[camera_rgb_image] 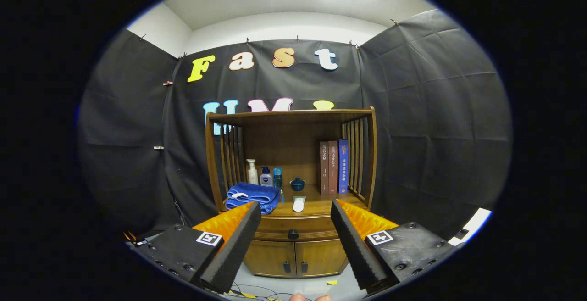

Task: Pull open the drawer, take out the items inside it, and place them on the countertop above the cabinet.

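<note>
A wooden cabinet point(293, 177) stands some way ahead against the booth's wall. Its drawer point(275, 227) sits closed below the countertop point(316, 205), with a dark round knob point(293, 234) at its middle. My gripper point(296, 211) is held well short of the cabinet with its fingers spread wide and nothing between them. The knob shows in the gap between the fingers point(238, 241). What lies inside the drawer is hidden.
On the countertop lie a folded blue towel point(252, 196), three bottles point(265, 175), a small blue bowl point(297, 184), a white flat object point(298, 203) and three upright books point(333, 167). Two cupboard doors point(293, 259) sit below the drawer. Cables trail on the floor point(257, 289).
</note>
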